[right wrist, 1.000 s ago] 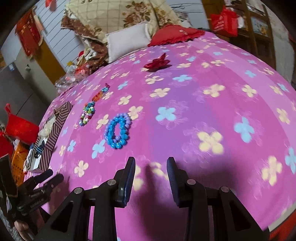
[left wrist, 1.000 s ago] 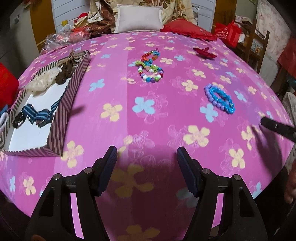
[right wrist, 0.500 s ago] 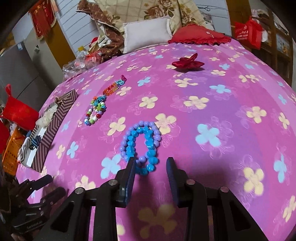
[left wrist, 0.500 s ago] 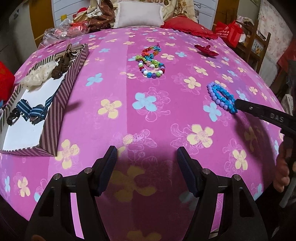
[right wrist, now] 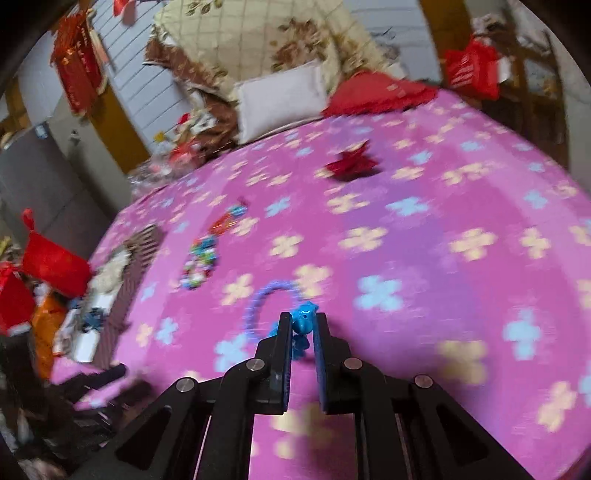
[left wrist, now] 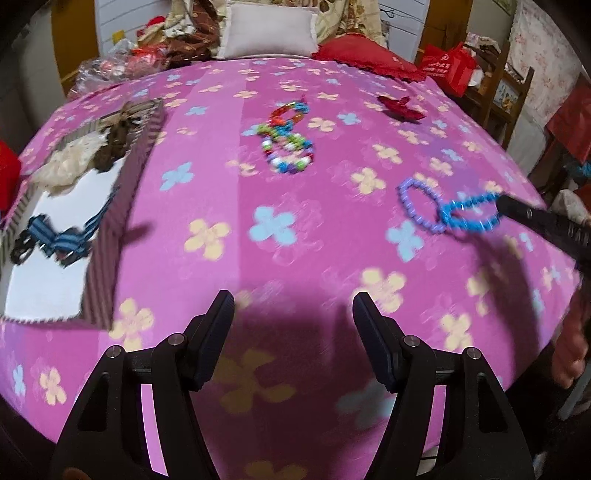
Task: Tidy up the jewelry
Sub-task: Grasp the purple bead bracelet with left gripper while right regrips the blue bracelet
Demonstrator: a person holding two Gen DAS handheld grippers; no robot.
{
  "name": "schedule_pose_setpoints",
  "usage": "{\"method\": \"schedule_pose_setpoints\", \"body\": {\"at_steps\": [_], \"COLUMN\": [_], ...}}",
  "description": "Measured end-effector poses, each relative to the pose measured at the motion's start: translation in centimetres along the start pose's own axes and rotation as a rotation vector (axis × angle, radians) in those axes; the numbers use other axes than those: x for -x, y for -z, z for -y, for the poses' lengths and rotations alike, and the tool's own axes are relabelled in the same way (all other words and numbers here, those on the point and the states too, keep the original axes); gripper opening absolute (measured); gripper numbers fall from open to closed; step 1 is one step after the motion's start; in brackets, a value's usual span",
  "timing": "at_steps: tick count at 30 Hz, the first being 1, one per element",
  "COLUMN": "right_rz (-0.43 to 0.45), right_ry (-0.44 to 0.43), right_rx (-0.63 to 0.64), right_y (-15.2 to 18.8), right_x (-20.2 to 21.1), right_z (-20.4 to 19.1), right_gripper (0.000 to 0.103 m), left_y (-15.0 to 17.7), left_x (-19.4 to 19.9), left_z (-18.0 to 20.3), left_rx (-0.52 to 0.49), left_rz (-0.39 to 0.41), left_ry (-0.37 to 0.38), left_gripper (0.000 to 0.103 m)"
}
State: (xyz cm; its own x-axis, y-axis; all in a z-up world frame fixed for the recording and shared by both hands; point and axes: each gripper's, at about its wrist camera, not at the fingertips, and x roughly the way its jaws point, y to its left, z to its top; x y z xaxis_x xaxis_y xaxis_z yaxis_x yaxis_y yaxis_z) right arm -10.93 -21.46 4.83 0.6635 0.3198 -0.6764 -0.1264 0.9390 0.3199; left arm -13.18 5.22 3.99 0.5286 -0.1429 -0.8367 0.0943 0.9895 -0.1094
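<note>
My right gripper (right wrist: 302,325) is shut on a blue bead bracelet (right wrist: 302,324), lifted off the pink flowered bedspread (right wrist: 424,258); a linked purple bead bracelet (right wrist: 264,299) hangs from it. In the left wrist view the right gripper (left wrist: 502,205) holds the blue bracelet (left wrist: 469,214) and the purple one (left wrist: 417,203) at the right. My left gripper (left wrist: 293,325) is open and empty near the bed's front edge. A multicoloured bead bracelet (left wrist: 288,144) lies mid-bed. A striped box (left wrist: 96,258) at the left holds a blue bow, a brown piece and a cream piece.
A red bow (left wrist: 402,107) lies at the far right of the bed. A white pillow (left wrist: 269,31) and a red cushion (left wrist: 365,59) are at the head. Red bags and wooden furniture stand around the bed.
My right gripper has closed on the blue bracelet and lifted it, pulling the purple one along. The left gripper has shifted slightly.
</note>
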Motion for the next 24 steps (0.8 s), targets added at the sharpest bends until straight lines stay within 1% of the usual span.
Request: {"method": "schedule_pose_setpoints", "body": {"at_steps": [1,3,7,10,13,15,16,19,21,23,24], "right_rz": [0.001,-0.018,-0.048,-0.064,-0.063,-0.063,-0.055,-0.036,-0.034,-0.036,-0.038], "right_ry": [0.031,0.058,0.079,0.076,0.086,0.087,0.085,0.094,0.094,0.095,0.095], "right_rx": [0.001,-0.029,-0.067,-0.086,-0.082,-0.082,-0.082,-0.075,-0.07,-0.061,-0.056], "right_y": [0.2,0.5,1.5,2.1,2.5,2.6,2.7,2.7,2.6,2.7,2.7], "right_x": [0.3,0.2,-0.1,-0.3,-0.4,-0.5,-0.4,-0.3,-0.3,-0.4,-0.6], "right_z": [0.8,2.4,4.4,5.2,5.6,5.8,5.9,5.9,5.9,5.8,5.8], "right_gripper": [0.01,0.01,0.01,0.011,0.017,0.033,0.035,0.036,0.036,0.036,0.036], "left_y": [-0.5,-1.9,-4.8,-6.8,-8.1,-8.7,-8.9,-9.3,-9.3,-9.4,-9.4], "left_x": [-0.1,-0.8,-2.7,-4.7,-6.5,-7.6,-8.1,-9.0,-9.2,-9.4,-9.4], "left_z": [0.3,1.6,4.3,6.1,7.3,7.9,8.0,8.3,8.7,9.3,9.6], "left_rx": [-0.002,-0.027,-0.073,-0.099,-0.118,-0.133,-0.137,-0.14,-0.149,-0.176,-0.19], "left_rz": [-0.006,-0.026,-0.049,-0.065,-0.086,-0.097,-0.103,-0.125,-0.119,-0.11,-0.107], "left_ry": [0.015,0.052,0.085,0.1,0.115,0.121,0.124,0.15,0.152,0.147,0.145], "left_gripper": [0.067,0.067,0.067,0.067,0.067,0.067,0.067,0.066,0.066,0.058,0.056]}}
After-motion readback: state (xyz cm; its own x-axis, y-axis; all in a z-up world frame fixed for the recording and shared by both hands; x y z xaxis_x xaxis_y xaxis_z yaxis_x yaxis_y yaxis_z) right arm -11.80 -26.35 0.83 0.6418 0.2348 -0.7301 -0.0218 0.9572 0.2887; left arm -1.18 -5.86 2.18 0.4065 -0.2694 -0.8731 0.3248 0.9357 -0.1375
